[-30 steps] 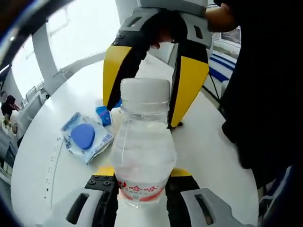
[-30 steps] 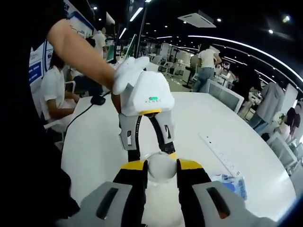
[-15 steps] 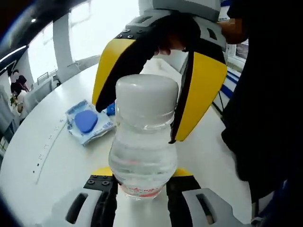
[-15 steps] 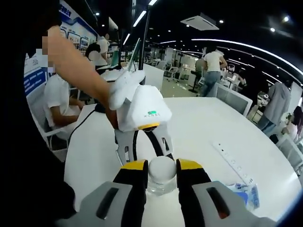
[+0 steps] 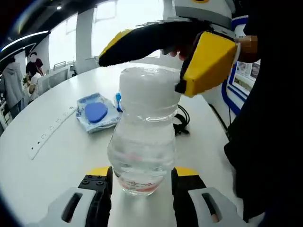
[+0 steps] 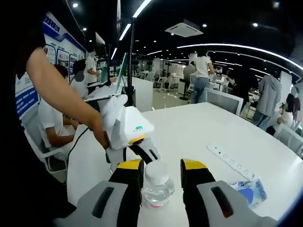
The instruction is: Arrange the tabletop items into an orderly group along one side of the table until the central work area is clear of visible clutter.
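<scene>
Item 1: water bottle (image 5: 143,137), clear plastic, white cap, red-printed label low on the body. In my left gripper view it stands upright at centre, its base between my two yellow-tipped jaws. My left gripper (image 5: 141,182) has them pressed against the lower body of the bottle on either side, pinching it. In my right gripper view the same bottle (image 6: 157,184) sits at 6 o'clock, seen from above the cap.

Item 2: my right gripper (image 6: 161,177). Its jaws stand spread, one on each side of the bottle cap with a visible gap to either side; they touch nothing that I can see. From my left gripper view it (image 5: 142,59) comes in at 12 o'clock, black and yellow jaws reaching over the cap.

Item 3: blue-and-white packet (image 5: 98,113), flat on the table at 10 o'clock from the bottle in my left gripper view, apart from it. In my right gripper view it (image 6: 246,190) lies at 4 o'clock, near the table edge.

Item 4: small blue object (image 5: 117,98) just beside the packet, partly hidden by the bottle; kind not clear.

Item 5: white power strip (image 6: 229,158), long and flat, at 3 o'clock in my right gripper view, near the packet.

Item 6: black cable (image 5: 181,124), coiled on the table just behind the bottle at 3 o'clock in my left gripper view.

Item 7: white table (image 6: 189,127), round-edged, bearing all of the above.
</scene>
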Motion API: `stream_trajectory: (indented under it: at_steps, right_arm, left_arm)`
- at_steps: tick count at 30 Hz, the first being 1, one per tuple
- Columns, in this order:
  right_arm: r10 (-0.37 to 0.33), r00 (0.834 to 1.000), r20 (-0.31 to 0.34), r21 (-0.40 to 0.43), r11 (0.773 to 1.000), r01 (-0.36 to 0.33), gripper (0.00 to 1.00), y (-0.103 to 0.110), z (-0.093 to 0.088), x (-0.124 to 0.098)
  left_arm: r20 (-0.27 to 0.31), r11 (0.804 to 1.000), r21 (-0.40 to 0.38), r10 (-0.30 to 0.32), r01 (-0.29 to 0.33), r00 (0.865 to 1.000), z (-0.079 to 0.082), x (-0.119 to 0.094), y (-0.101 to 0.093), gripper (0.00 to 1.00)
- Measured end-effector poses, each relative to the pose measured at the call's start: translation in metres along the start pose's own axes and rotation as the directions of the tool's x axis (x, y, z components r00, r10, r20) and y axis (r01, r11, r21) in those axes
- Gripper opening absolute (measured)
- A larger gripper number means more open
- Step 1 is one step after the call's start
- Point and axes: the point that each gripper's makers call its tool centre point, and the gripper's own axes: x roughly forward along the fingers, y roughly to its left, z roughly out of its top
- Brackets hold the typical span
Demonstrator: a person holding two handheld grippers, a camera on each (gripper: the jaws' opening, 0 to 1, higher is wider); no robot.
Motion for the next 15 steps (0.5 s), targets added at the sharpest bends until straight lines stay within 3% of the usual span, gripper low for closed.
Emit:
stream_trajectory:
  at_steps: [6, 15]
  right_arm:
    - [-0.069, 0.998, 0.014, 0.13, 0.989, 0.066, 0.45, -0.014, -0.016, -0.026]
    - [-0.152, 0.988, 0.003, 0.214, 0.966, 0.148, 0.51, -0.026, -0.049, -0.076]
  left_arm:
    - [0.056, 0.997, -0.056, 0.051, -0.048, 0.997, 0.016, -0.015, 0.0, 0.56]
    - [0.106, 0.996, -0.026, 0.084, -0.081, 0.991, 0.043, -0.036, 0.002, 0.59]
